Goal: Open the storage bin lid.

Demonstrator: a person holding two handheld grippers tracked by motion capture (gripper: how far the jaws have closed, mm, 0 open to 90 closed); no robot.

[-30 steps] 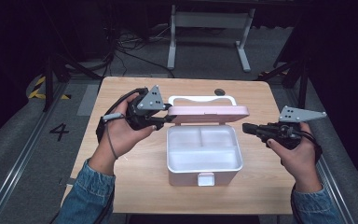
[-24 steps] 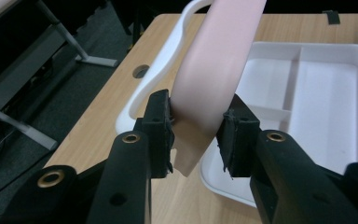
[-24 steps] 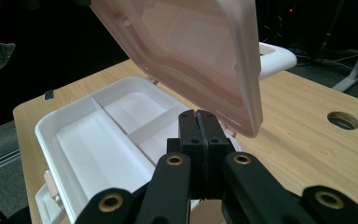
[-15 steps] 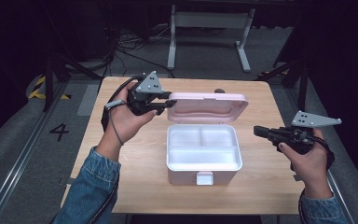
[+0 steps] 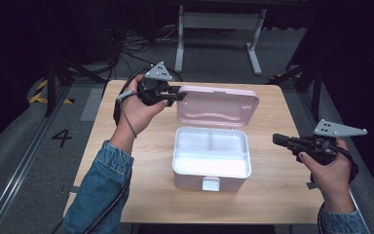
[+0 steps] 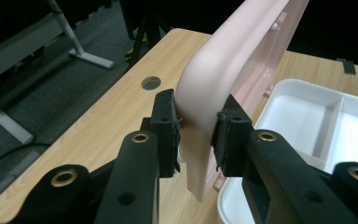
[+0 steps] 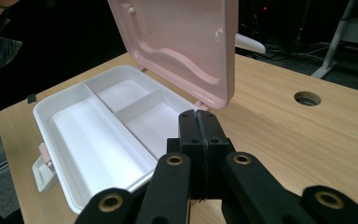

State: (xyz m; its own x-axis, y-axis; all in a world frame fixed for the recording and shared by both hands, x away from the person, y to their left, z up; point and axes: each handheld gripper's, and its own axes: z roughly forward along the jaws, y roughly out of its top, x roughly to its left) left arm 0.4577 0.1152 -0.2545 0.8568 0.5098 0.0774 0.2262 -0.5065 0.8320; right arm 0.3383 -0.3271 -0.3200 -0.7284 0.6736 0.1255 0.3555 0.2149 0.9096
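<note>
Two grippers | left gripper (image 5: pixel 174 93) clamps pink lid (image 5: pixel 217 106), swung further upright | right gripper (image 5: pixel 278 139) closed, empty, pulled back | lunch box (image 5: pixel 211 165) now open, tray accessible

Between the black jaws of the left gripper (image 6: pixel 196 135) sits the pale pink lid (image 6: pixel 223 70), its inner face the same pink. Beside it the box (image 5: pixel 211 158) is white inside and out, with a white front latch. The right gripper (image 7: pixel 199 126) is black with brass-coloured rivets and a grey top plate. Under both lies a light wood-grain tabletop (image 5: pixel 282 192). Both sleeves (image 5: pixel 97 187) are blue denim.
</note>
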